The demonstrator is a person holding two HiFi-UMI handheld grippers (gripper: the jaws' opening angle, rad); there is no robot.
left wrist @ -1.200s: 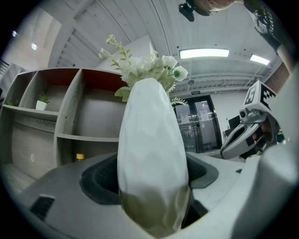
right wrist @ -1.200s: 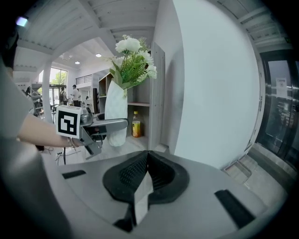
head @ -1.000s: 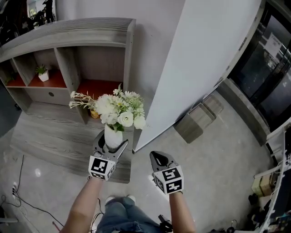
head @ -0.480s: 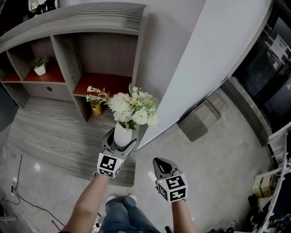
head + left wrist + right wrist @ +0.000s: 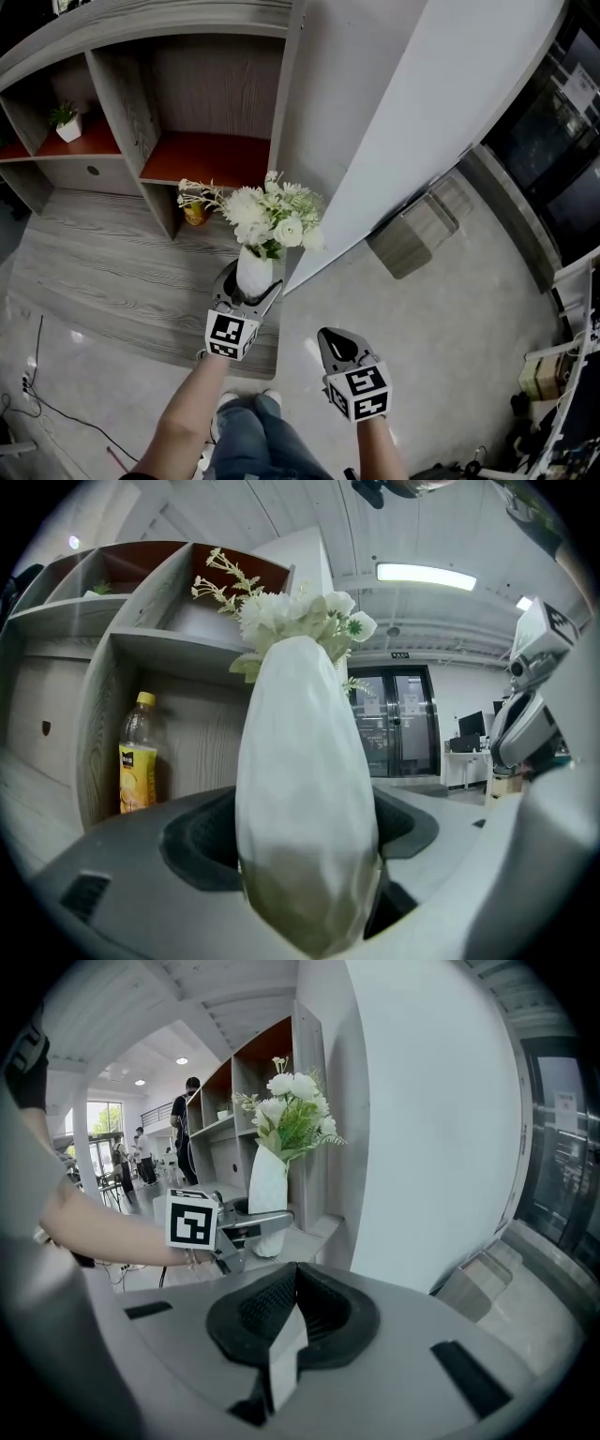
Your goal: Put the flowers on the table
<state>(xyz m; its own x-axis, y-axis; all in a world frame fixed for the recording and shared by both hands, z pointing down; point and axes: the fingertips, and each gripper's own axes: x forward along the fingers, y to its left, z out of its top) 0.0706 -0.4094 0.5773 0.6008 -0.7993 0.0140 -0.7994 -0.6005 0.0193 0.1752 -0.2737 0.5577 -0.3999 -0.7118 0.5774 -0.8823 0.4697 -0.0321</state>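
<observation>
Left gripper view: my left gripper (image 5: 305, 860) clamps the white vase (image 5: 302, 761) low on its body, flowers (image 5: 300, 616) on top, over the wooden platform (image 5: 103, 272). It looks smooth, breakable and top-heavy, so I'd keep it upright. My right gripper (image 5: 281, 1330) is closed and empty.

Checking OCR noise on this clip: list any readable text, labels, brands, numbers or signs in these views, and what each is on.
No text here is legible.
yellow bottle label: dark print, too blurred to read.
sign above the glass doors: too small to read.
sheet on the dark glass: too small to read.
marker cubes: black-and-white square patterns only, no letters or numbers.
</observation>
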